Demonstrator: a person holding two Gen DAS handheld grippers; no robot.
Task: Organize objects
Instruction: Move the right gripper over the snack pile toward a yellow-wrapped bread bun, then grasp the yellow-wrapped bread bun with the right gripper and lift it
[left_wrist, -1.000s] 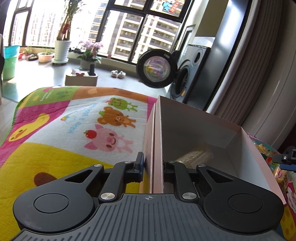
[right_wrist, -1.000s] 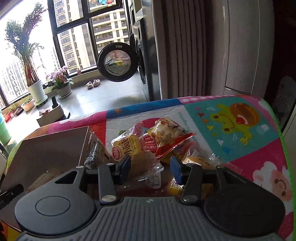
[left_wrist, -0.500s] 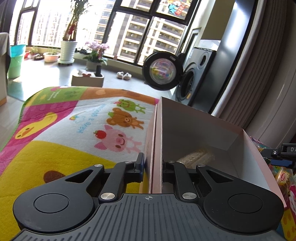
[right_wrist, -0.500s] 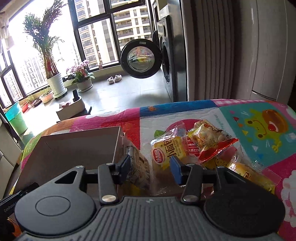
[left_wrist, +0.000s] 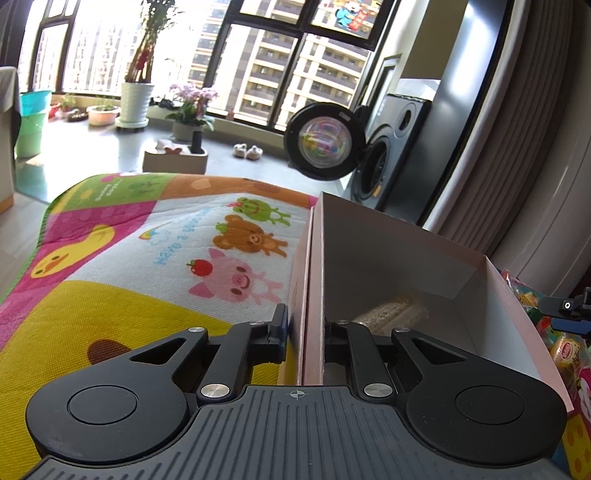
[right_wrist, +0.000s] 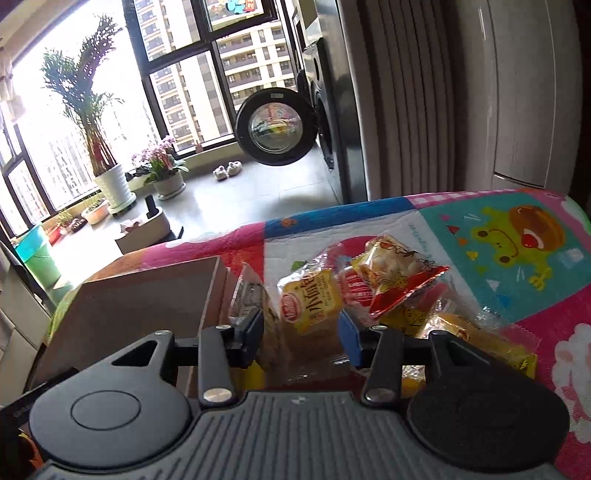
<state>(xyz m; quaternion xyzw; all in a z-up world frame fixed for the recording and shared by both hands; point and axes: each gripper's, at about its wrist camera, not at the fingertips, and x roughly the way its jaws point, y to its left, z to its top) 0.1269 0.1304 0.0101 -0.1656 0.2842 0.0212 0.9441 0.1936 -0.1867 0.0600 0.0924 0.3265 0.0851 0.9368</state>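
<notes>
My left fingers (left_wrist: 280, 328) pinch the near wall of the pink box (left_wrist: 498, 295), whose long axis runs away from me across the mat (left_wrist: 110, 314). My right fingers (right_wrist: 349, 341) stand half open around a yellow snack packet (right_wrist: 310, 301), lying just beside the box.

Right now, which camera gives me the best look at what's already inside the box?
The left wrist view: it looks down into the open box, where one pale packet lies on the floor. The right wrist view shows only the box's outer wall; its inside is hidden.

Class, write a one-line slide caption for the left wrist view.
Left gripper clamps the cardboard box wall on a cartoon-animal mat.
</notes>
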